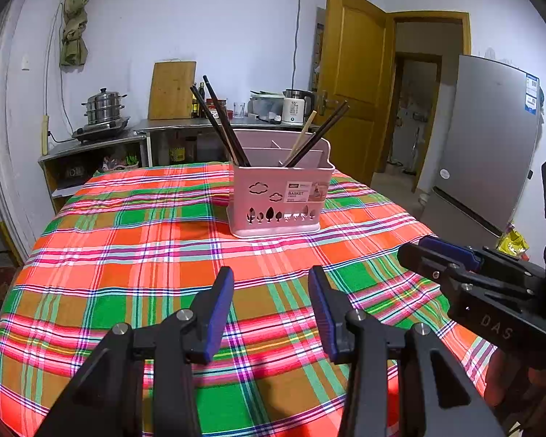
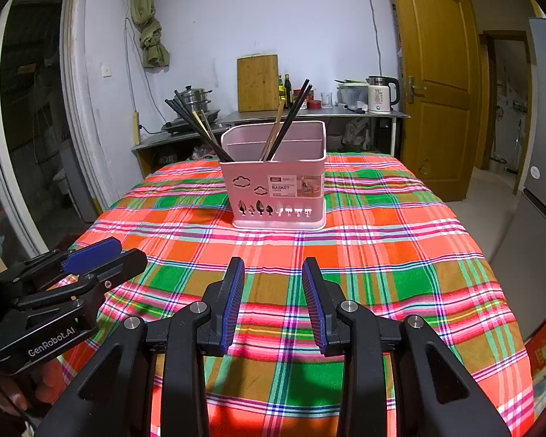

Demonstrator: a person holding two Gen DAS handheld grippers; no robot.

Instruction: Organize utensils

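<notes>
Left wrist view: chopsticks point(image 1: 222, 123) already stand in pink basket point(image 1: 280, 196); surface point(image 1: 127, 255) bare of loose utensils; task looks done. Left tongs point(image 1: 271, 313), right tongs point(image 2: 273, 304) apart, empty.

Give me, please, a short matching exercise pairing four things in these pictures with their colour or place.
Things:
1. utensil basket
2. cutting board
3. steamer pot
4. kettle

Descriptions:
A. shiny metal, on the stove at the left
B. pink, standing on the plaid tablecloth, chopsticks inside
C. white body with a black handle, on the counter by the door
D. wooden, leaning upright against the wall

Pairs: 1-B, 2-D, 3-A, 4-C
</notes>
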